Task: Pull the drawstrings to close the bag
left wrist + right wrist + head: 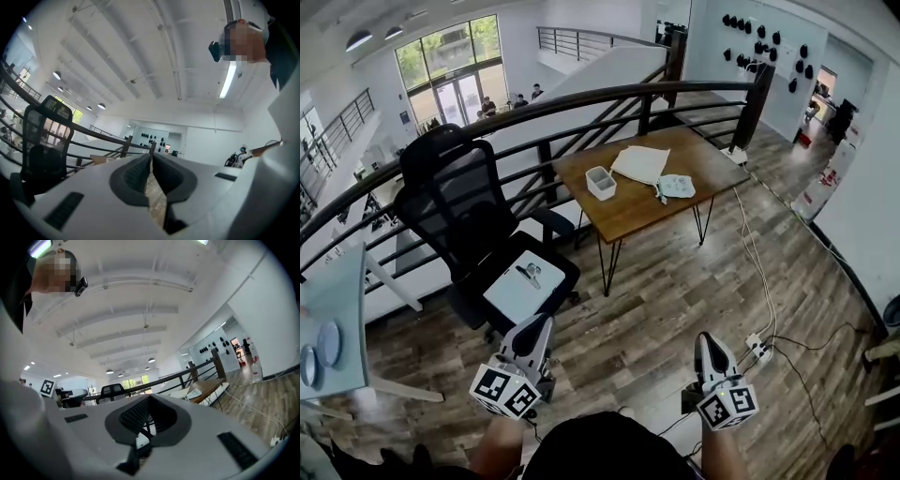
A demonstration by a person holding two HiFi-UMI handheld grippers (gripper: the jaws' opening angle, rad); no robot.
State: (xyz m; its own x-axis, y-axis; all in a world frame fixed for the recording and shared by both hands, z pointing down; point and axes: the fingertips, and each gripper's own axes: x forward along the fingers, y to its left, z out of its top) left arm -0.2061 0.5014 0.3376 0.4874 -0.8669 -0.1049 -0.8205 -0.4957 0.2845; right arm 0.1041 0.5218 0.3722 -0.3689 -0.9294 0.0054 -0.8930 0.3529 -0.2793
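A cream drawstring bag (641,163) lies flat on the wooden table (623,211) far ahead, by the railing. Beside it lie a small white box (601,182) and a white pouch-like item (677,187). My left gripper (536,325) is held low at the bottom left of the head view, shut and holding nothing. My right gripper (704,341) is at the bottom right, also shut and holding nothing. Both are far from the table. In the left gripper view the jaws (151,158) meet at the tips; in the right gripper view the jaws (149,399) are together. The table (206,386) shows small at the right.
A black office chair (469,220) with a white pad (523,284) on its seat stands to the left between me and the table. A dark curved railing (581,98) runs behind the table. A power strip (758,347) and white cable (755,253) lie on the wood floor at right.
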